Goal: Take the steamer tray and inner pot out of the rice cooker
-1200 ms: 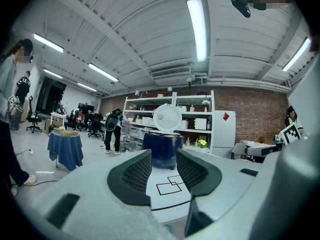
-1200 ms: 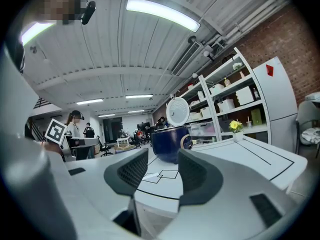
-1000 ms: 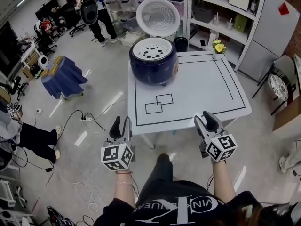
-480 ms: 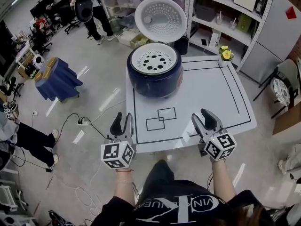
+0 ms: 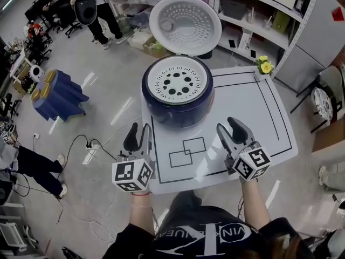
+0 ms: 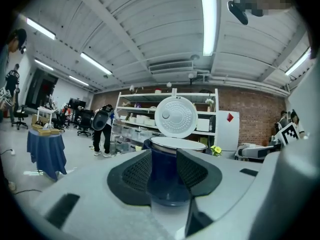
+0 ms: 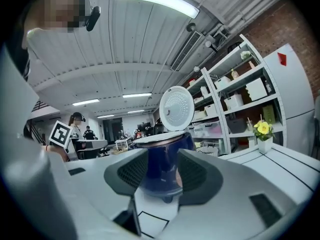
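Since the earlier frame both grippers have travelled forward, from short of the table's near edge to over it, and the rice cooker (image 5: 178,99) now lies much closer ahead of them.

The steamer tray (image 5: 177,83), white and perforated, sits in the cooker's mouth, ahead of both claws and between their lines of reach. The inner pot must be under it, but it is hidden. The lid (image 5: 185,25) stands open beyond the tray, on the far side from the claws.

The left gripper (image 5: 141,128) and the right gripper (image 5: 226,124) are both released, jaws apart and holding nothing. Each gripper view shows the cooker's blue body framed in the gap, yet still some way off. The cooker rests on the white table (image 5: 242,117). Two taped rectangles (image 5: 186,151) lie between the two claws. A pot of yellow flowers (image 5: 264,66) sits ahead and outboard of the right claw, at the table's far corner.

The step in hand looks like the approach, with nothing lifted yet. The next move probably calls for raising the claws to rim height, bringing them in from either side of the tray and closing on its edge. The lift should be straight up, so that the tray does not tilt or catch on the lid.
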Motion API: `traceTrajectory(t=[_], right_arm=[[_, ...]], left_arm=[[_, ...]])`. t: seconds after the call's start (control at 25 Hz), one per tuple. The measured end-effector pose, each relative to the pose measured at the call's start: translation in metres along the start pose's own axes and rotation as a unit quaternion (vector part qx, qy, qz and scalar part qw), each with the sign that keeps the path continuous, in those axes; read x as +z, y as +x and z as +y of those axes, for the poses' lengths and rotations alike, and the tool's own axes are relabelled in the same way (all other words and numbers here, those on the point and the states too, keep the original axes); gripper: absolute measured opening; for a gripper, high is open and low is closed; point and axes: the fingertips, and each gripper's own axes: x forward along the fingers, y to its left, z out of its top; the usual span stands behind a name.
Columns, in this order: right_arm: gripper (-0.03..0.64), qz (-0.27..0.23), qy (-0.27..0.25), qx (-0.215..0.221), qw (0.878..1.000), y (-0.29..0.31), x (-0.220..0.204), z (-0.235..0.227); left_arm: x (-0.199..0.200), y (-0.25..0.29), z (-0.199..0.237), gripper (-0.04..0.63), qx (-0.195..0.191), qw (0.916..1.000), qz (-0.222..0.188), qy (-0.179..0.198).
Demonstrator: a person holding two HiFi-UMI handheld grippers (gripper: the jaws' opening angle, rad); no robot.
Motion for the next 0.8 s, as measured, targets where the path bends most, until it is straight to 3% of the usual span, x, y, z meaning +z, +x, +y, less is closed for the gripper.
traceTrajectory(t=[0.28, 0.48, 0.68, 0.8], right_arm=[[0.170, 0.005, -0.023, 0.002, 1.000, 0.064, 0.027, -0.010], [0.170, 0.030, -0.085, -0.005, 0.996, 0.108, 0.052, -0.017], [0.170, 0.091, -0.193, -0.023, 0.977, 0.151, 0.066, -0.026], [0.170, 0.146, -0.227, -0.027, 0.962, 0.176, 0.062, -0.037]], left_arm=[[0.019, 0.053, 0.019, 0.135, -0.015, 0.9998, -0.009, -0.001], [0.035, 0.088, 0.028, 0.135, -0.027, 0.9996, -0.004, 0.011], [0.044, 0.113, 0.030, 0.135, -0.042, 0.9986, 0.003, 0.032], [0.047, 0.123, 0.026, 0.135, -0.042, 0.9981, 0.002, 0.044]])
